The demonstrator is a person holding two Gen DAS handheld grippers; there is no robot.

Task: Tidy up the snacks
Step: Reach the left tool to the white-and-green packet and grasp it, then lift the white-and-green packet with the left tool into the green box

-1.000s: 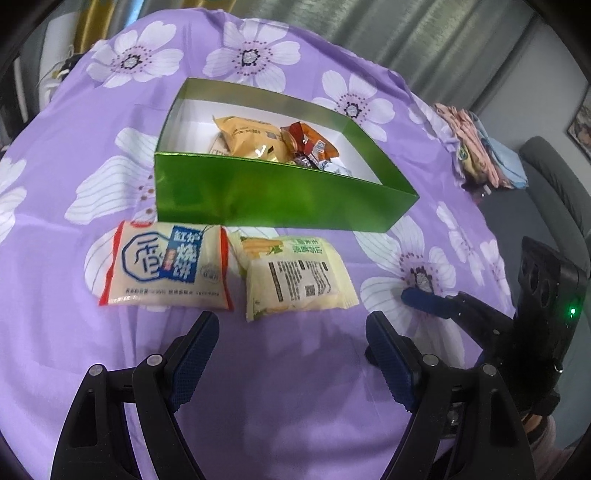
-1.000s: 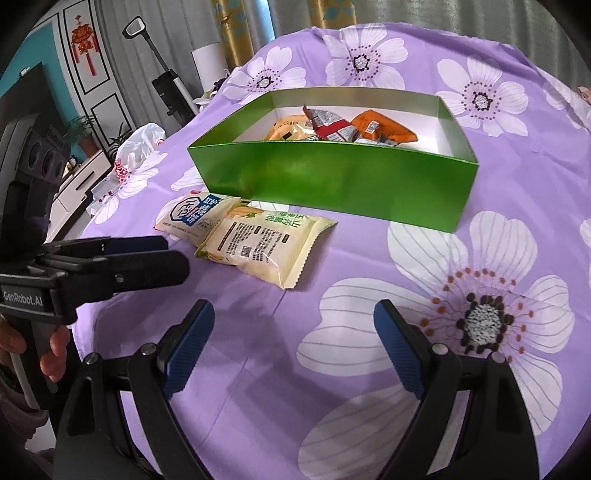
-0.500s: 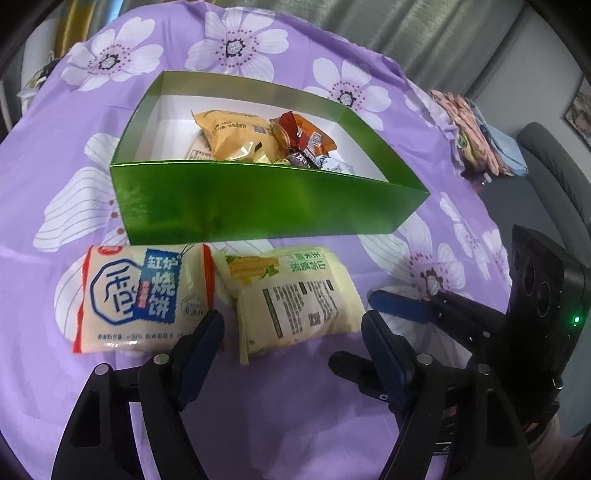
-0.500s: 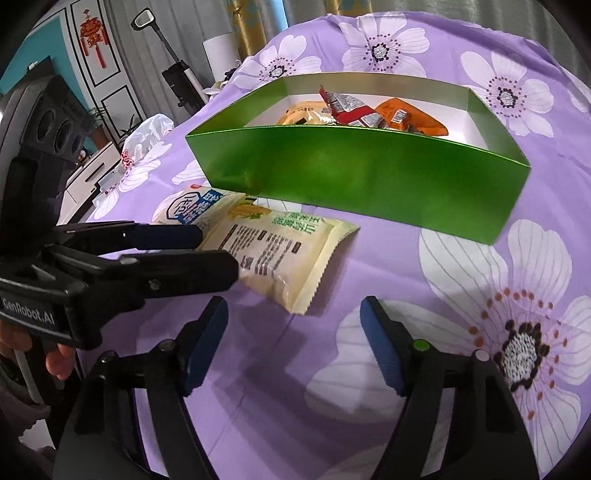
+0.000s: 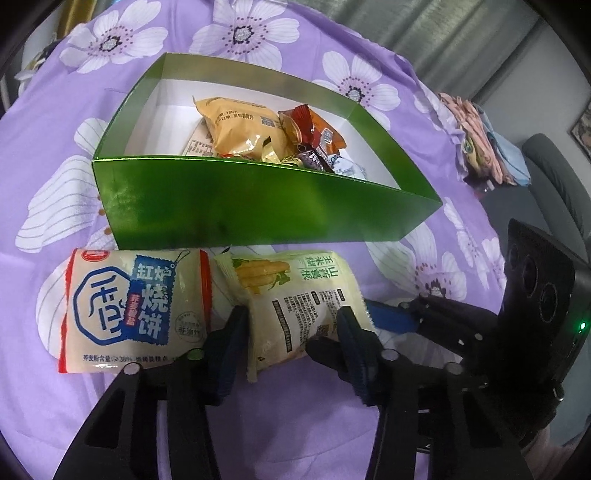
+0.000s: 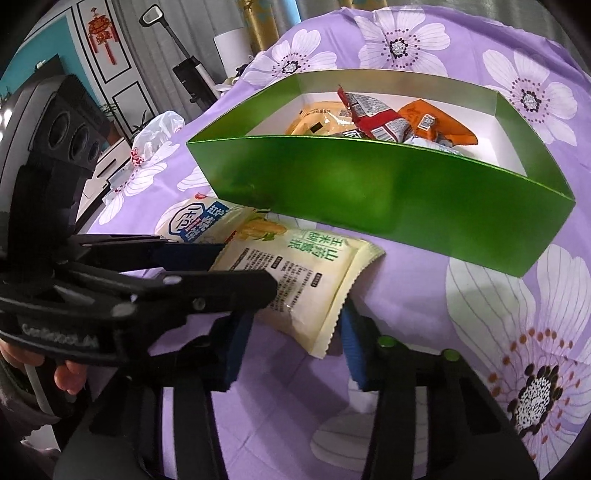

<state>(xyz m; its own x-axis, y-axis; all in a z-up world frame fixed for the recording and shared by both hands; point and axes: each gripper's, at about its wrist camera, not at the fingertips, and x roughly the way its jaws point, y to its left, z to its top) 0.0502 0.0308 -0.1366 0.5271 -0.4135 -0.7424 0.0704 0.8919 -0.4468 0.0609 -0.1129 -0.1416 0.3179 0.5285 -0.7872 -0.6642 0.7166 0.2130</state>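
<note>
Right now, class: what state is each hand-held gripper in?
Left hand-held gripper: closing around the corn snack packet.
Right hand-held gripper: closing around the same packet's corner.

Beyond the gripper's reach a purple cloth with white flowers (image 6: 509, 325) covers the surface. Off to the left stand a teal wall (image 6: 33, 51) with a red knot ornament (image 6: 101, 31) and an upright vacuum (image 6: 184, 62). Grey curtains (image 5: 461, 40) hang behind, with a grey chair (image 5: 550, 173) at right.
</note>
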